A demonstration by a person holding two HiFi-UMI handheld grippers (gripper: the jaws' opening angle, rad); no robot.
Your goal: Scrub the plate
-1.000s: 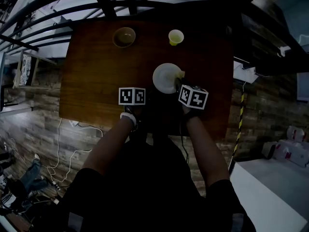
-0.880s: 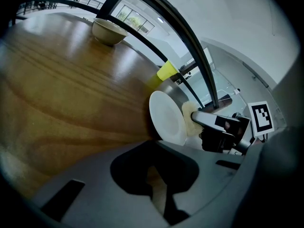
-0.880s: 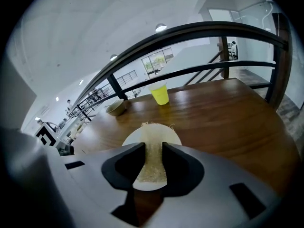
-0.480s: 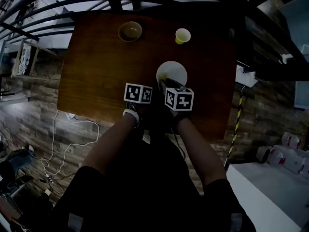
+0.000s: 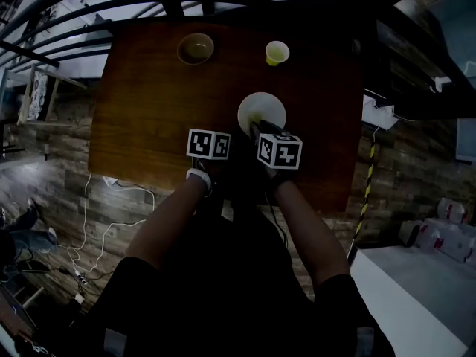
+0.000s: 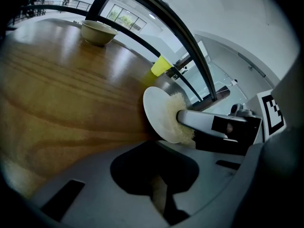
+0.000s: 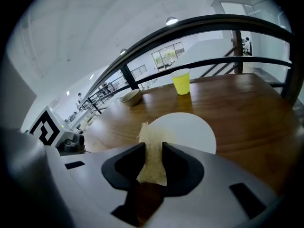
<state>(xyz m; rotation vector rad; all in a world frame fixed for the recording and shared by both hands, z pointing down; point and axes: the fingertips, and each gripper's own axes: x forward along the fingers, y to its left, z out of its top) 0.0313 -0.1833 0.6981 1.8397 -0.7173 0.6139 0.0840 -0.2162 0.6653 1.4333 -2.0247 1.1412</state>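
The white plate [image 5: 262, 110] lies on the table [image 5: 149, 103], the sponge [image 7: 148, 139] on its near part clamped in the right gripper [image 7: 151, 161]; the left gripper [image 6: 160, 194], jaws together and empty, sits beside it. Unheld, the plate could skid toward the cup [image 5: 276, 52] under a hard stroke. A second ago the sponge was at its right edge.
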